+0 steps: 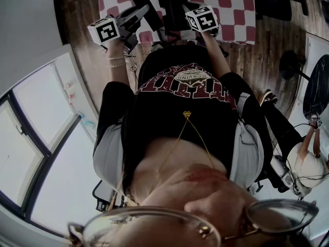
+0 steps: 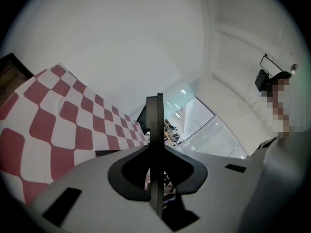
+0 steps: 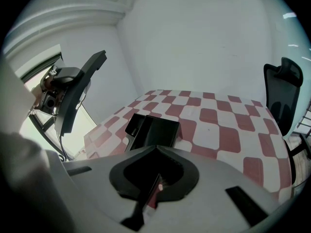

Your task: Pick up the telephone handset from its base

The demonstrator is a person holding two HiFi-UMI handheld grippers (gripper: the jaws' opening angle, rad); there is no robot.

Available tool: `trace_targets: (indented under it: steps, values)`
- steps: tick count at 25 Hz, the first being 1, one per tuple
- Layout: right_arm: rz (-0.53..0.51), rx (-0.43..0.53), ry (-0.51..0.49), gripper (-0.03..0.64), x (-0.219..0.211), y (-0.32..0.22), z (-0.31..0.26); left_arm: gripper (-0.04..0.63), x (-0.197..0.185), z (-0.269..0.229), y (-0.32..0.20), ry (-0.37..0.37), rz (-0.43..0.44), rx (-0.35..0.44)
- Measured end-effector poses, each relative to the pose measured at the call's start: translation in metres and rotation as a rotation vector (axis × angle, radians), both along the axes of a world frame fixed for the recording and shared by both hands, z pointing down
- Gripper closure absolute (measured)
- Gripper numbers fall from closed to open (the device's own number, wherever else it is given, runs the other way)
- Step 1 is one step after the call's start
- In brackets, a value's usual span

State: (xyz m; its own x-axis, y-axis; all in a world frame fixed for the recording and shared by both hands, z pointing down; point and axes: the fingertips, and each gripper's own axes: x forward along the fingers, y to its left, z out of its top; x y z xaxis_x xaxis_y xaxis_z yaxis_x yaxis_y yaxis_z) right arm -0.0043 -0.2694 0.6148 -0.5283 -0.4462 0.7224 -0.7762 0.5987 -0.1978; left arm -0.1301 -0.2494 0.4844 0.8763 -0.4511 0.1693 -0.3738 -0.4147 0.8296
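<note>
The black telephone handset (image 3: 73,98) is up in the air left of the table, with my left gripper (image 3: 54,89) shut on it. In the left gripper view the handset (image 2: 155,125) stands edge-on as a thin upright slab between the jaws of the left gripper (image 2: 155,178). The head view shows the handset (image 1: 145,6) over the table edge. The black phone base (image 3: 154,130) sits on the red-and-white checked table (image 3: 218,125), its cradle bare. My right gripper (image 3: 150,191) hangs just short of the base; its jaws show as one dark strip with nothing between them.
A black office chair (image 3: 284,96) stands at the table's right side. The checked cloth (image 1: 231,9) ends at a wooden floor (image 1: 267,40). A black round chair base (image 1: 290,63) is on that floor. Large windows (image 1: 46,138) run along the left.
</note>
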Motion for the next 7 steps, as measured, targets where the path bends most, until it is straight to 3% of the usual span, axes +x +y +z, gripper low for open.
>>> trace_targets:
  steps: [7]
  values:
    - [0.001, -0.003, -0.005, 0.598, -0.0007, -0.0017, -0.0004, 0.514, 0.0011, 0.0012, -0.0026, -0.026, 0.006, -0.001]
